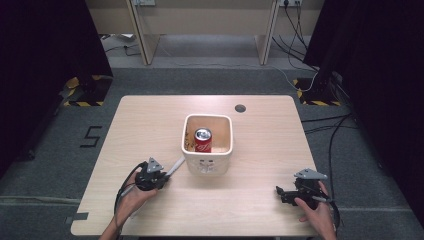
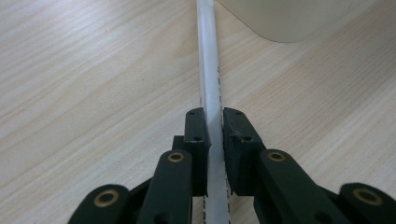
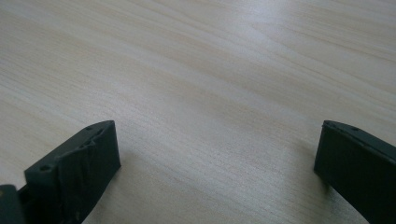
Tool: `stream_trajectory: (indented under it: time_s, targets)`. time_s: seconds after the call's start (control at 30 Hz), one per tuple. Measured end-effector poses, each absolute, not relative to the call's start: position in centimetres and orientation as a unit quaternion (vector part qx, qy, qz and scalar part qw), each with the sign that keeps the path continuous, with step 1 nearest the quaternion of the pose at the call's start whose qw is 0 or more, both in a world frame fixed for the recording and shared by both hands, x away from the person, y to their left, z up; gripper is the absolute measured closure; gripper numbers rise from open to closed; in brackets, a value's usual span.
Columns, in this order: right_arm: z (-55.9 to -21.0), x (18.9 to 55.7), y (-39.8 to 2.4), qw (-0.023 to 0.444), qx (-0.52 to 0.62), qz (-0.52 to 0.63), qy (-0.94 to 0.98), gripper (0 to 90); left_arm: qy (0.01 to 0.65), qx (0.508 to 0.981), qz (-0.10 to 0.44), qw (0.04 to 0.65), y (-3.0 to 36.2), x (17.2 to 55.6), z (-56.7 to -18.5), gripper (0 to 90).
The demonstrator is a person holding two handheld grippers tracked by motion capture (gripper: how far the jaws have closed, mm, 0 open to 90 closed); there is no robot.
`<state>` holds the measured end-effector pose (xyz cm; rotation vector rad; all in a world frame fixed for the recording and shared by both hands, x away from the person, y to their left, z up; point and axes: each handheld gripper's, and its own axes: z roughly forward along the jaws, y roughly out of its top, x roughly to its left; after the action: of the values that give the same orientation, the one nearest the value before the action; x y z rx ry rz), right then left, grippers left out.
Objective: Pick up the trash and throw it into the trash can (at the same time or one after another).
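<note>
White strip point(image 2: 208, 70): flat on wooden tabletop point(image 1: 150, 120), just beside white basket point(image 1: 207, 162)
Left claw point(image 2: 213, 121): clamped on strip
Right claw point(image 3: 217, 154): wide, empty
Basket: holds red can point(image 1: 202, 140)

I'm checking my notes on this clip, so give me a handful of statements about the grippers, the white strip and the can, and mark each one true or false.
1. The left gripper is shut on the white strip. True.
2. The right gripper holds the red can. False: its jaws stand wide open over bare table.
3. The can stands upright inside the white container. True.
4. The strip lies inside the container. False: it lies on the table, beside the container's near left corner.
5. The right gripper is near the table's near right edge. True.
</note>
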<state>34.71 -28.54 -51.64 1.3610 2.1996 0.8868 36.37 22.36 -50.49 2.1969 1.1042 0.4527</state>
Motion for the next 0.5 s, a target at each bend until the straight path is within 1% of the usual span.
stream_trajectory:
  time_s: [0.23, 0.5]
  targets:
    - [-51.6, 34.7, -28.5, 0.202, 0.487, 0.318, 0.788, 0.2, 0.42, 0.826, 0.178, 0.331, 23.5, 36.3, -49.2, 79.8]
    - [-51.6, 34.7, -28.5, 0.202, 0.487, 0.318, 0.788, 0.2, 0.415, 0.811, 0.198, 0.361, 25.3, 36.3, -45.2, 79.7]
